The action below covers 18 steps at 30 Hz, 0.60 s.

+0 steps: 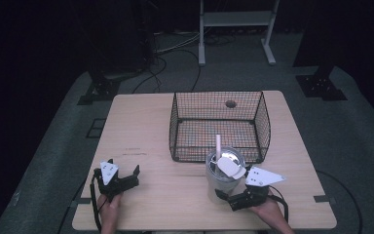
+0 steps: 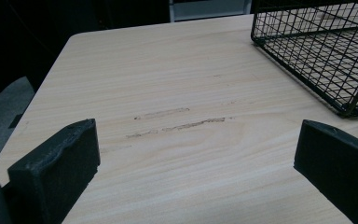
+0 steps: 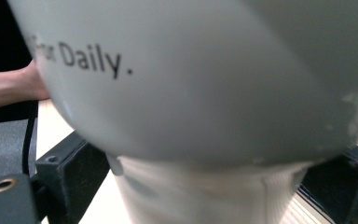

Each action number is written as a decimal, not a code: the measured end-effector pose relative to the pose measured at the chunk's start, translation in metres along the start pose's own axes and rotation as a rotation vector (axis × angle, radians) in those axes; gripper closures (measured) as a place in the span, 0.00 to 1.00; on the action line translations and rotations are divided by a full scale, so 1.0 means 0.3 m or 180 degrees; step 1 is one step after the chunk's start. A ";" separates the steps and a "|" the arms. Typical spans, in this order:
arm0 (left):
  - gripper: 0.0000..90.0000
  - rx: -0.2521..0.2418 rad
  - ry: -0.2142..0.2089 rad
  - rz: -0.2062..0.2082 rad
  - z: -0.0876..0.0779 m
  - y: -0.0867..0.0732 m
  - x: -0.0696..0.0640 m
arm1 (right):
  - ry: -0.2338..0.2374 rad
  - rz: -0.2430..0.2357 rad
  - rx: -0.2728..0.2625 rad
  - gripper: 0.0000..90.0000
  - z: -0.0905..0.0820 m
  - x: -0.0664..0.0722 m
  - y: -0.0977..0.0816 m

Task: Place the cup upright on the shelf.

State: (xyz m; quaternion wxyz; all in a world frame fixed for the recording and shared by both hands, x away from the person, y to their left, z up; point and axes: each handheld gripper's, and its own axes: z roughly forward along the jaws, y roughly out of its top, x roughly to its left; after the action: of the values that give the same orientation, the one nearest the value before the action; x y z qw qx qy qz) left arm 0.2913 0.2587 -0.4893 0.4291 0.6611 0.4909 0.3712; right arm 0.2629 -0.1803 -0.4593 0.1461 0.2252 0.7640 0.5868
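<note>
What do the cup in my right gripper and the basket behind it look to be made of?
Cup: probably plastic or coated metal, with a smooth, pale, slightly glossy wall bearing printed black lettering; its top looks shiny, maybe metal or clear plastic. Basket: thin metal wire with a black coating, seen in its open grid mesh.

A pale wooden surface [image 1: 141,131] stands on a grey carpeted floor [image 1: 53,146] in a dark room, with black cables [image 1: 160,63] and a white metal frame [image 1: 236,19] beyond the surface.
</note>
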 end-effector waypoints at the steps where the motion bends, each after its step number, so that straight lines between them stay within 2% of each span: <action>1: 0.00 0.0001 0.0000 -0.0001 0.000 0.000 0.000 | 0.0004 0.0010 -0.0011 0.08 0.002 0.001 0.000; 6: 0.00 0.0001 0.0000 -0.0003 0.000 0.000 0.000 | -0.0004 0.0029 -0.0082 0.08 0.016 0.003 0.000; 18: 0.00 0.0003 0.0001 -0.0005 0.000 0.000 0.000 | -0.0015 -0.0029 -0.0176 0.09 0.024 0.000 -0.007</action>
State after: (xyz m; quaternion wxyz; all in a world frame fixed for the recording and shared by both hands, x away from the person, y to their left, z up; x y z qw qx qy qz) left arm 0.2914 0.2588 -0.4893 0.4290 0.6609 0.4917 0.3707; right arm 0.2660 -0.1748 -0.4633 0.1569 0.2189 0.7481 0.6064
